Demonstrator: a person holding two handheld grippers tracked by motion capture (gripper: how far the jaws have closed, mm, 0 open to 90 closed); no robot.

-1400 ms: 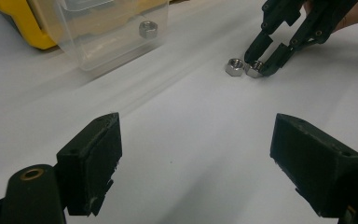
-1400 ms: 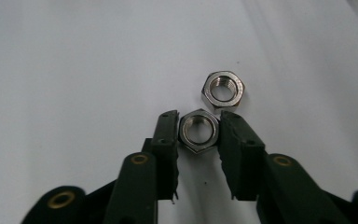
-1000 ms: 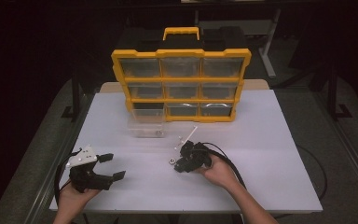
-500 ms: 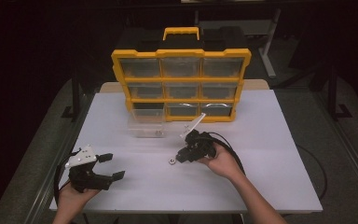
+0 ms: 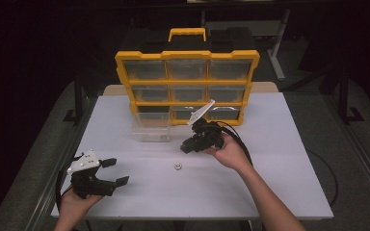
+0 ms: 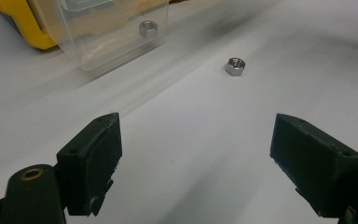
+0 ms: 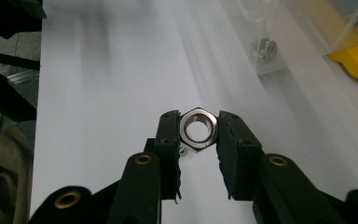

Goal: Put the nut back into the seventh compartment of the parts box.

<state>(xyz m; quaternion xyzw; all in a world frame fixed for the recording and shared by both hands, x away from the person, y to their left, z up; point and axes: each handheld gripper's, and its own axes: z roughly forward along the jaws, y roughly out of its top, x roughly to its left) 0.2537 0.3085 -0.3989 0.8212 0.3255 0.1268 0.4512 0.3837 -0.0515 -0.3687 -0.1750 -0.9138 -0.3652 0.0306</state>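
Observation:
My right gripper [image 5: 187, 147] hangs above the middle of the white table [image 5: 279, 183], just in front of the organizer. Its jaws are shut on a steel hex nut [image 7: 197, 129], which they hold by its flats with the hole facing the camera. A second hex nut [image 5: 177, 166] lies loose on the table below and a little to the left of it, also seen as the nut [image 6: 235, 66] ahead of my left gripper. My left gripper [image 5: 118, 172] rests at the near left of the table, jaws wide open with nothing between them [image 6: 198, 154].
A yellow organizer [image 5: 188, 55] with clear drawers stands upright at the back of the table. One clear drawer [image 5: 150, 130] sits pulled out on the table in front of it, with a nut [image 6: 148, 29] inside. Cables trail from both grippers.
My right gripper has risen and moved away from me toward the organizer, carrying its nut. The loose nut on the table and the left gripper have stayed put.

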